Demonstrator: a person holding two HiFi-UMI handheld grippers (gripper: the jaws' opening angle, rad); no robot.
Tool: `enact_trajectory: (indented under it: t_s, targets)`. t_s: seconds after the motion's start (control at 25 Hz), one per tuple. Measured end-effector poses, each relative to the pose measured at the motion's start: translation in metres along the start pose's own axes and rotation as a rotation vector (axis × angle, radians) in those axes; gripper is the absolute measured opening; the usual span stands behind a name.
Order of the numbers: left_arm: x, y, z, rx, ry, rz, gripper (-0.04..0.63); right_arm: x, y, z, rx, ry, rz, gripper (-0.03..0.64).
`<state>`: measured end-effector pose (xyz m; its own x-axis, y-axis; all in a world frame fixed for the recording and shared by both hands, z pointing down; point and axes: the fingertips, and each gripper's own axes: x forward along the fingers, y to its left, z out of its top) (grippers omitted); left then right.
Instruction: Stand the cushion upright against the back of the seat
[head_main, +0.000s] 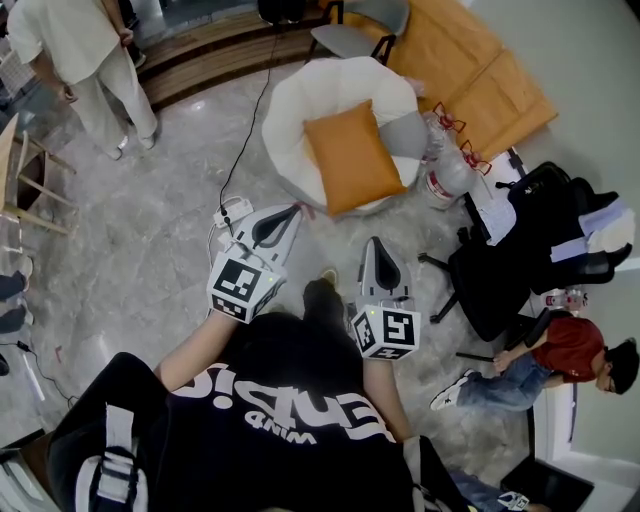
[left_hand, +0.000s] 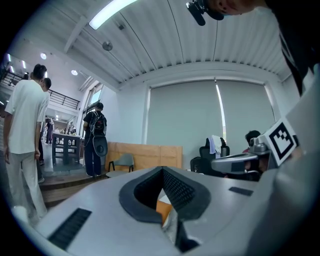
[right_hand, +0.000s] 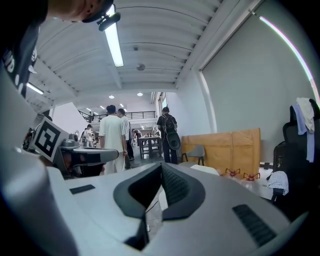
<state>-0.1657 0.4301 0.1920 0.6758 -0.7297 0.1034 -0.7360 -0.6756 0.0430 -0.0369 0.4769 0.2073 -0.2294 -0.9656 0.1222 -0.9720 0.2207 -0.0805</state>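
Note:
An orange square cushion (head_main: 350, 158) lies tilted across the front of a white round armchair (head_main: 300, 95), beside a grey cushion (head_main: 405, 133). In the head view both grippers are held short of the chair, pointing toward it. My left gripper (head_main: 296, 208) is shut and empty, its tip just off the cushion's near left corner. My right gripper (head_main: 374, 241) is also shut and empty, a little further back on the right. In the left gripper view the left gripper (left_hand: 162, 170) has its jaws together, with a sliver of orange cushion (left_hand: 162, 210) showing below. In the right gripper view the right gripper (right_hand: 161, 167) shows the same, jaws together.
A power strip (head_main: 232, 212) with a cable lies on the floor left of the chair. Plastic bags (head_main: 445, 170) and a black office chair (head_main: 520, 260) stand to the right, where a person in red (head_main: 565, 350) sits. Another person (head_main: 90, 60) stands at far left, wooden panels (head_main: 470, 60) behind.

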Motion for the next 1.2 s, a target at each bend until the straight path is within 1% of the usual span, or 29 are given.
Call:
enact_trajectory:
  t_s: [0.2,0.52,0.88,1.2]
  targets:
    - [0.013,0.007,-0.003,-0.008,0.007,-0.001,0.006,0.013,-0.013,-0.001,0.002,-0.006,-0.015,0.021]
    - [0.032,0.021,-0.006,-0.003,0.01,0.01,0.006,0.038,-0.022,-0.004,0.007,0.008,0.0,0.023]
    - [0.075,0.027,-0.005,-0.021,0.031,0.0,0.006,0.069,-0.051,0.004,0.013,0.02,0.002,0.021]
    - [0.123,0.042,-0.001,-0.036,0.033,0.003,0.006,0.107,-0.079,0.008,0.015,0.036,0.014,0.021]
